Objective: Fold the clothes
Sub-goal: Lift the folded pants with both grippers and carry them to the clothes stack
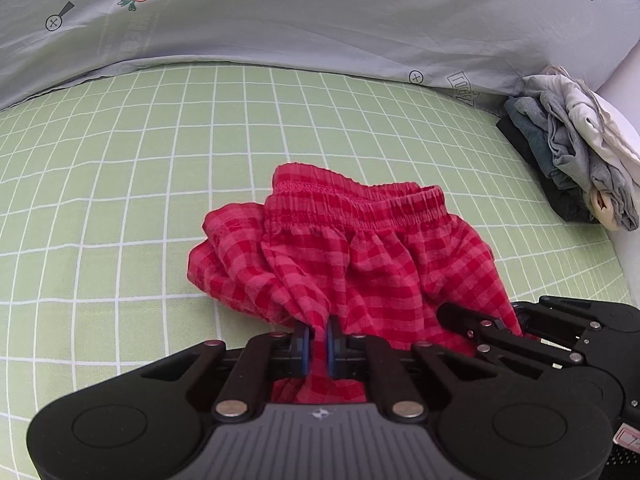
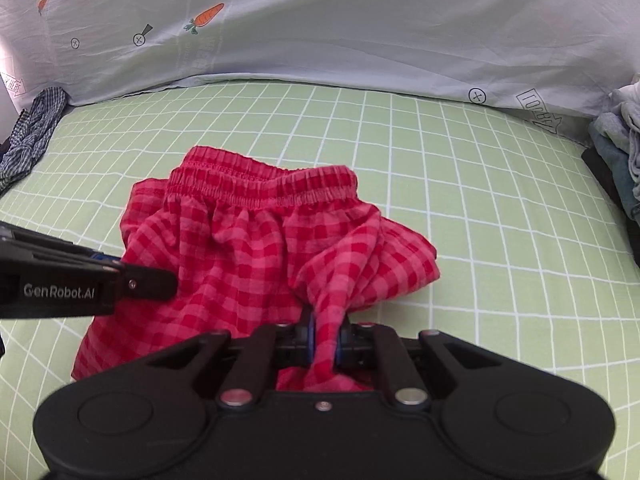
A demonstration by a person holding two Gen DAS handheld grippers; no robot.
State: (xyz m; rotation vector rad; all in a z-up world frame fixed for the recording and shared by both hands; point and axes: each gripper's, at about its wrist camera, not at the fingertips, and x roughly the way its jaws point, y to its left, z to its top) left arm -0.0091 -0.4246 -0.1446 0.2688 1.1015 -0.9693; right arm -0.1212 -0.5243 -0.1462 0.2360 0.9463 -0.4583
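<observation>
Red checked shorts [image 1: 360, 256] are lying bunched mid-bed on the green grid sheet [image 1: 120, 160], waistband facing away. L tool [image 1: 317, 344] is clenching a gathered fold at the near hem; R tool [image 2: 325, 340] is clenching another fold on the shorts' right side. Pale carrot-print cover [image 1: 320, 20] is lying beyond. Folded pile [image 1: 572, 152] is sitting far right; blue checked cloth [image 2: 32, 132] far left.
</observation>
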